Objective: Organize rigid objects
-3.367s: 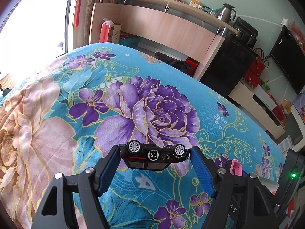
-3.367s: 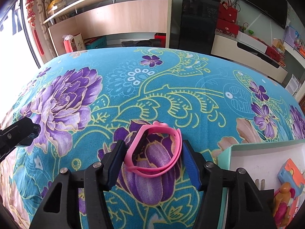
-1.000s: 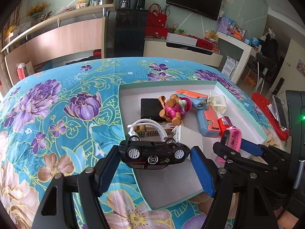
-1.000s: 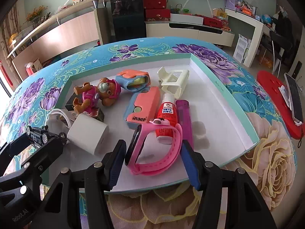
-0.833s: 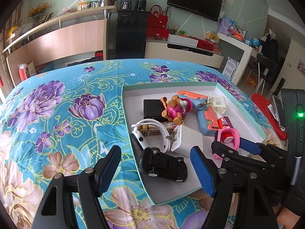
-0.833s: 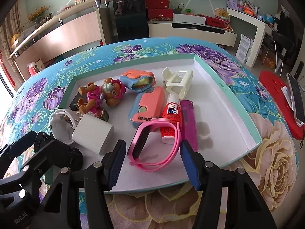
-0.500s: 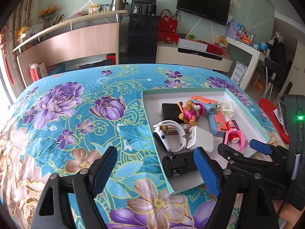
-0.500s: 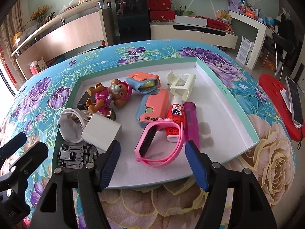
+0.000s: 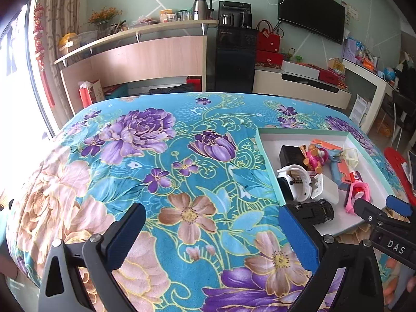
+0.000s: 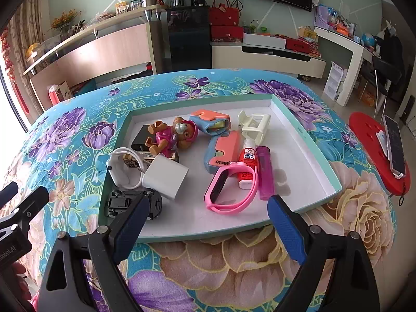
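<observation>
A shallow white tray with a teal rim lies on the flowered cloth. A black toy car rests upside down in its near left corner, partly behind one finger. A pink watch band lies on the tray floor against a glue bottle. My right gripper hovers at the tray's near edge, jaws opening, with the band ahead of the pads and untouched. My left gripper is over bare cloth left of the tray, jaws opening with nothing between them. Car and band show at its right.
The tray also holds a white smartwatch, a white charger cube, a toy pup, a coral toy gun, a purple lighter and a cream clip. A red stool with a phone stands right.
The left gripper let the car fall into the tray, opened wide and drew back leftward over the cloth. The right gripper released the pink band into the tray and pulled back.
</observation>
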Tool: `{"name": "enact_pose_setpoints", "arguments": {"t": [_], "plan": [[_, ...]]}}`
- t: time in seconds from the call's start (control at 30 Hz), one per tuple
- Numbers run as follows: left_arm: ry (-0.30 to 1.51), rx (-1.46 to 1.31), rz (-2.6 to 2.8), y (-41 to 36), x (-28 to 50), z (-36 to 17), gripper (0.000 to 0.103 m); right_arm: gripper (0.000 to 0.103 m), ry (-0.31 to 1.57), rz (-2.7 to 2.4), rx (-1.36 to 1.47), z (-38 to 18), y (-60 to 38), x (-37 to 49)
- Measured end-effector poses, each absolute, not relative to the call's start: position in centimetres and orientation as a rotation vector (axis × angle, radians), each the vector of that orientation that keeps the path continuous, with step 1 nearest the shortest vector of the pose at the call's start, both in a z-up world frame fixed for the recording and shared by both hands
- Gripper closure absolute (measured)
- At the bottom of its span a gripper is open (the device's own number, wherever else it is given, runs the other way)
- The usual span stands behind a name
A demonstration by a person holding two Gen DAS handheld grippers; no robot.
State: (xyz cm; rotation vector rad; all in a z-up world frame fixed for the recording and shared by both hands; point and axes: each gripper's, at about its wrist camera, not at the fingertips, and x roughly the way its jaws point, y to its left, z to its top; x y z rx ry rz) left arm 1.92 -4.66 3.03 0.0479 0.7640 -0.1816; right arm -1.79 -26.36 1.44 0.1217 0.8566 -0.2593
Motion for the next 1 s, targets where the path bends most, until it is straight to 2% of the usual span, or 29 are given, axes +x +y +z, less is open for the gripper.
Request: {"name": "enact_pose_setpoints", "arguments": {"t": [1.0], "plan": [[0.809, 0.086, -0.030, -1.7, 0.8, 1.1, 0.000, 0.011, 0.906, -0.188, 0.033, 0.3, -21.2, -2.1]]}}
